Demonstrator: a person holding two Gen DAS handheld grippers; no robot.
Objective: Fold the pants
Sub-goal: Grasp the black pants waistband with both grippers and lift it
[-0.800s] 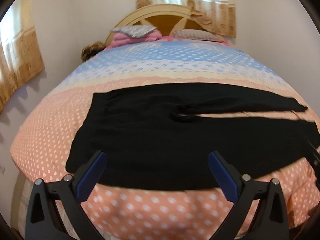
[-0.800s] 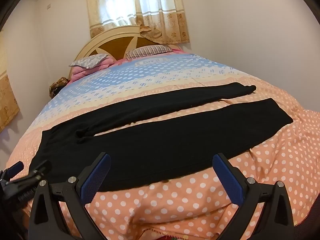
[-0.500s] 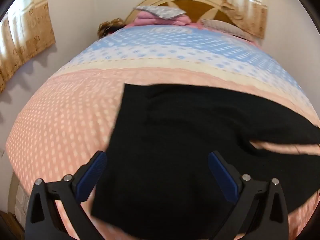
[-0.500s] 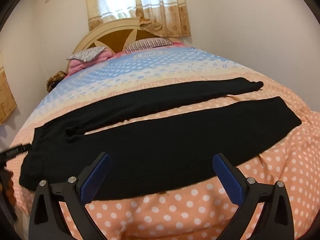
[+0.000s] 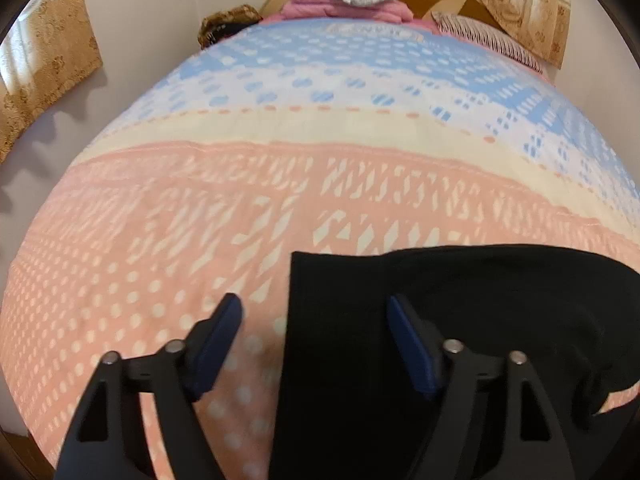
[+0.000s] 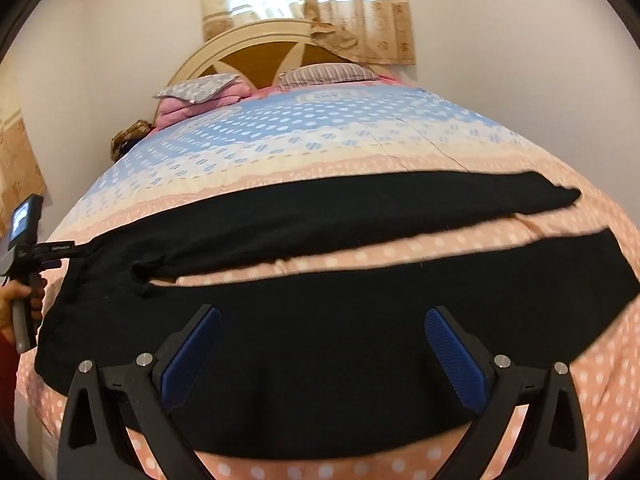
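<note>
The black pants [image 6: 320, 320] lie flat across the near, peach-dotted end of the bed's quilt [image 6: 360, 140], waistband toward the left and both legs stretched to the right with a strip of quilt showing between them.

Since the earlier frames, the left hand-held gripper [image 5: 316, 340] has swung left and dropped close to the waistband corner [image 5: 304, 272]: where its view once took in the whole garment, now only the waist end fills the lower right, and the vertical waistband edge runs between its fingers. Its blue pads [image 5: 408, 344] have drawn noticeably closer together than before but press on nothing; one finger hangs over bare quilt, the other over black cloth, so it is released. In the right wrist view this gripper shows at the far left, held by a hand [image 6: 16, 300], its tip at the upper waist corner.

The right hand-held gripper [image 6: 322, 348] has come nearer to the near leg, which now looms larger beneath it. Its jaws are spread fully wide and hold nothing.

Pillows [image 6: 200, 88] sit by the headboard [image 6: 256, 48].
</note>
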